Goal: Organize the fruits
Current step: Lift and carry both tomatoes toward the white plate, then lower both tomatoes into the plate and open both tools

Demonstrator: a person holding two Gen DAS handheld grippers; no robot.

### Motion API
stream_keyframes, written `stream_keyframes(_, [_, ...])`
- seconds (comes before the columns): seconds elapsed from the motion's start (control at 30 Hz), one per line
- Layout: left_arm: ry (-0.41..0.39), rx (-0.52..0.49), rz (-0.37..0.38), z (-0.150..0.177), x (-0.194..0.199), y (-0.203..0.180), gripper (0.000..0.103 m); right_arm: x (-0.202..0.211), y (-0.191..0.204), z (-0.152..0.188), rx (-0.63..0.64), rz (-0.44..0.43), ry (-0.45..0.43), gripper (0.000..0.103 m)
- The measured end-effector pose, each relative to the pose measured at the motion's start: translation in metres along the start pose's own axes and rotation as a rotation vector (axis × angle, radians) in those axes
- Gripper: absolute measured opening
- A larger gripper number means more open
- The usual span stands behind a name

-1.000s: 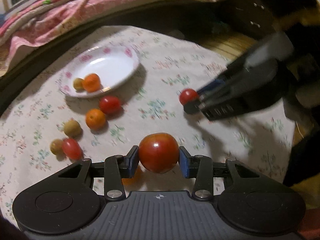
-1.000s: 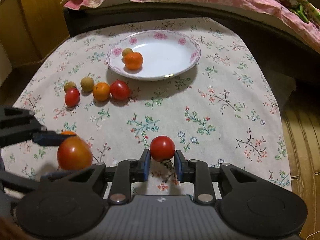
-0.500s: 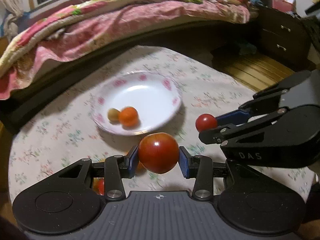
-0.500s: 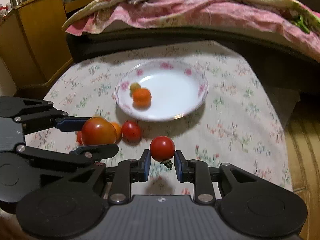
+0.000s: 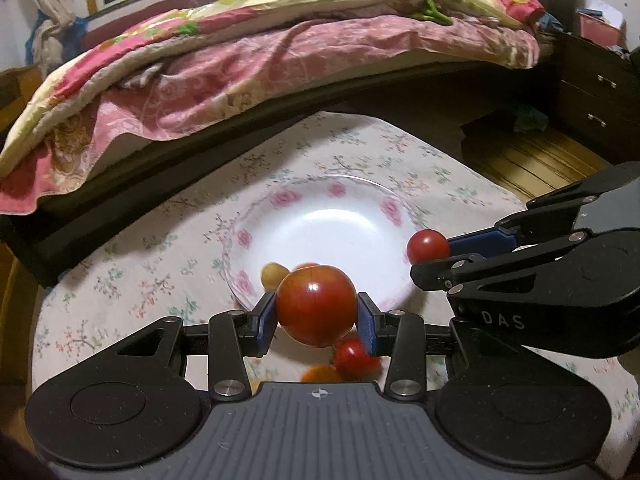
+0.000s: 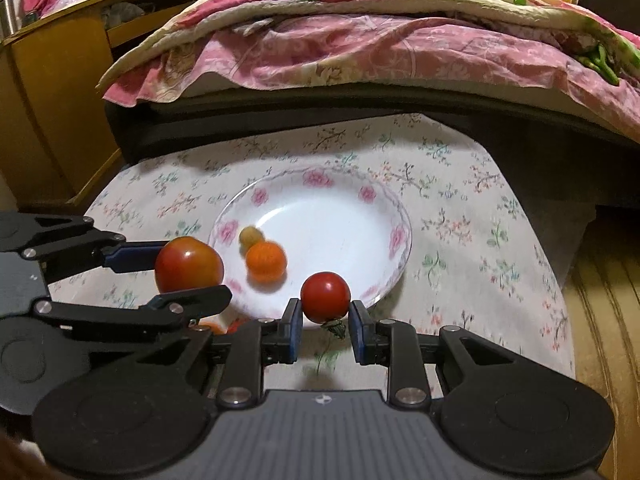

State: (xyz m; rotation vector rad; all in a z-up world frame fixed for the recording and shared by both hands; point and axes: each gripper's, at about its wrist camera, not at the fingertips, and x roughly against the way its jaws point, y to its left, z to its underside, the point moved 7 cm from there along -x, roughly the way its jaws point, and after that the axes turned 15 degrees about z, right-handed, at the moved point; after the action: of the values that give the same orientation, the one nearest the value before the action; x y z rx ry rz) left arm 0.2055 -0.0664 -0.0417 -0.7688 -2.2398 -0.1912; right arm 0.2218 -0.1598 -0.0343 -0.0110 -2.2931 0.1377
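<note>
On the white floral plate [image 6: 394, 240], a yellowish fruit [image 6: 251, 236] and an orange [image 6: 265, 261] are sitting at its left side. The flowered tablecloth [image 6: 472, 232] is lying before a bed with pink quilts [image 6: 360, 44]. The left gripper [image 5: 317, 316] is clamping a large tomato [image 5: 316, 305]; the right gripper [image 6: 325, 322] is pinching a small tomato [image 6: 325, 297] over the plate's near rim.

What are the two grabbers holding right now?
Left gripper: closed on the big tomato.
Right gripper: closed on the small tomato.

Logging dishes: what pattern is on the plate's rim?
Pink flowers on the white plate, clearest in the right wrist view.
</note>
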Motion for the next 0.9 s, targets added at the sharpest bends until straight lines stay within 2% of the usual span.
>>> stream_keyframes(0.37, [0.017, 0.055, -0.016, -0.008, -0.019, 0.023, 0.048, -0.029, 0.005, -0.02, 0.007, 0.007, 0.001, 0.029])
stream_keyframes(0.9, [0.059, 0.085, -0.006, -0.004, -0.049, 0.033, 0.049, -0.062, 0.005, -0.02, 0.023, 0.039, 0.037, 0.03])
